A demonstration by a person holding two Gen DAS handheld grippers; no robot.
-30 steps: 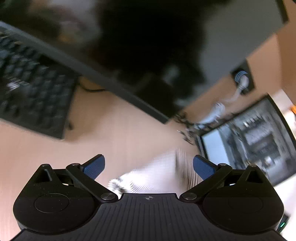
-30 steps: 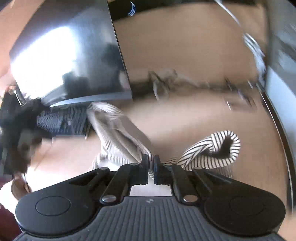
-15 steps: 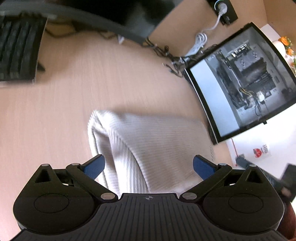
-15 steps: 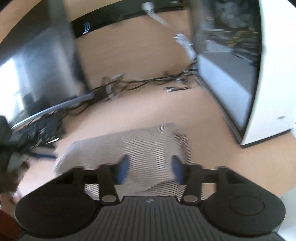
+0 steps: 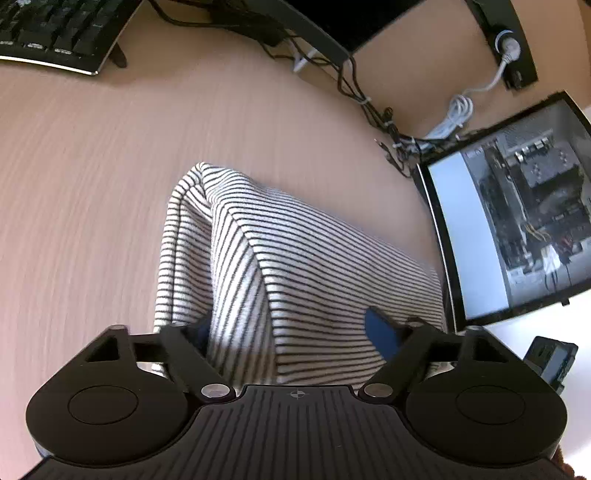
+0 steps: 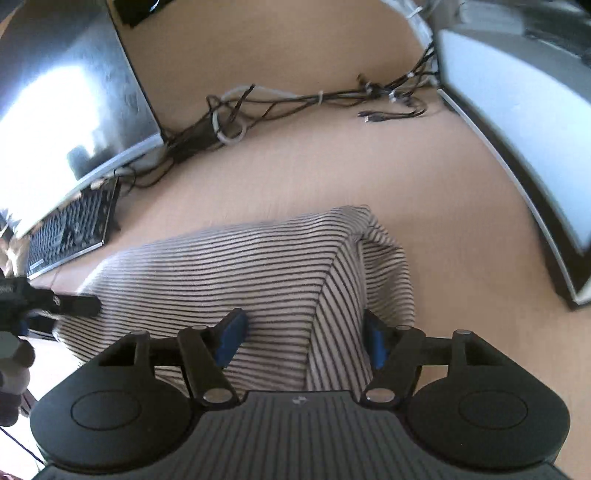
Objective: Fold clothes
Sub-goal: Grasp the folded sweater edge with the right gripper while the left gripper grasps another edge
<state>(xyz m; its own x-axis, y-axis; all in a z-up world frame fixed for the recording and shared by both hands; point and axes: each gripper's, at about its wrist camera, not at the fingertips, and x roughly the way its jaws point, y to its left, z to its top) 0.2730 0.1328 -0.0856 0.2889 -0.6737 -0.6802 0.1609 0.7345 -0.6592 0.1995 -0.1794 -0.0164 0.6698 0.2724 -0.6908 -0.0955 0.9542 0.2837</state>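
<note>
Your left tongs (image 5: 290, 332) are spread wide, nothing between the blue pads. The striped garment (image 5: 295, 266) sits right under and ahead of them: white knit with thin dark stripes, soft ribbed texture, folded into a thick block with one sharp diagonal crease running up the middle and a rounded, rolled edge on the far left corner. Left pad is half hidden behind the cloth's near edge, so contact there is unclear.

Your right tongs (image 6: 303, 338) are also wide, with both blue pads (image 6: 232, 338) over the same garment (image 6: 236, 273). From here it reads as a flat-topped slab with a crisp corner, and a looser flap drooping off the right side.

It lies on the desk (image 5: 92, 184), a pale matte wood grain, smooth.

Ahead-left of your left tongs: black keyboard (image 5: 55, 33), curved edge. Ahead-right: PC case (image 5: 517, 221), glossy glass side panel, hardware visible inside. Straight ahead: tangled black cables (image 5: 369, 99) and a coiled white cord (image 5: 454, 114).

Ahead-left of the right tongs: monitor (image 6: 66, 92), glossy, heavy glare.
</note>
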